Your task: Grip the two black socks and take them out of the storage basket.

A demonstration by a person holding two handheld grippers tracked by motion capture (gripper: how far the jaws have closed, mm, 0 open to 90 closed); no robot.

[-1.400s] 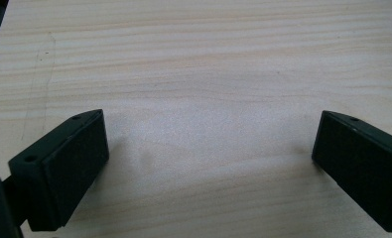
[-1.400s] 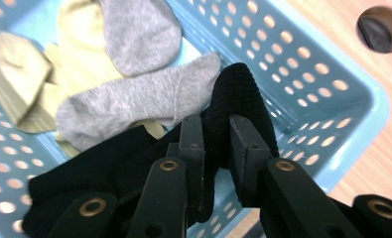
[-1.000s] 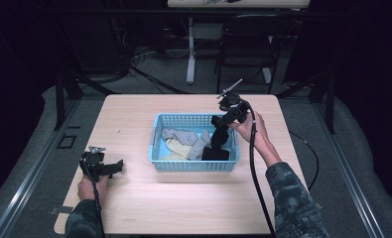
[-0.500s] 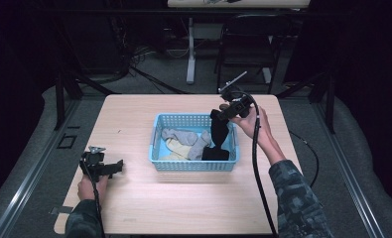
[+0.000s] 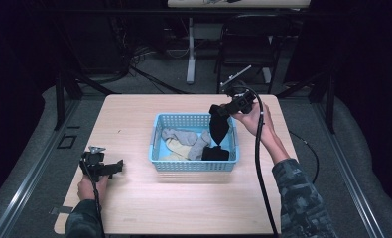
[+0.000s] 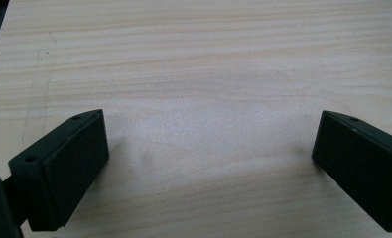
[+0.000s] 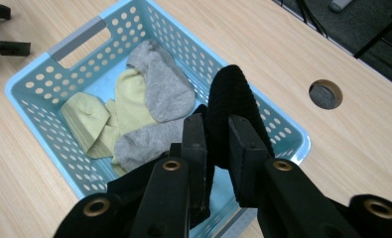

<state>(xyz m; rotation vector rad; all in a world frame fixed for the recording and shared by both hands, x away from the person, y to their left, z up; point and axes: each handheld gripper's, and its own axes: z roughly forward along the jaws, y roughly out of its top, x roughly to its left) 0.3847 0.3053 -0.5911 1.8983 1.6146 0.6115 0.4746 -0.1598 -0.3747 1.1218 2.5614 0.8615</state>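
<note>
Inside one blue basket (image 5: 193,164), two grey socks (image 7: 154,89), one yellow sock (image 7: 97,116), one black sock (image 5: 219,126)

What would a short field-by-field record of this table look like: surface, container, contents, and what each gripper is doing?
Surface: wooden table
Container: light blue perforated basket, mid-table
Contents: grey sock, pale yellow sock, lower end of black sock
Right gripper: shut on black sock, holding it above the basket's right side
Left gripper: open, low over bare table, left of basket
Other: round hole in tabletop
</note>
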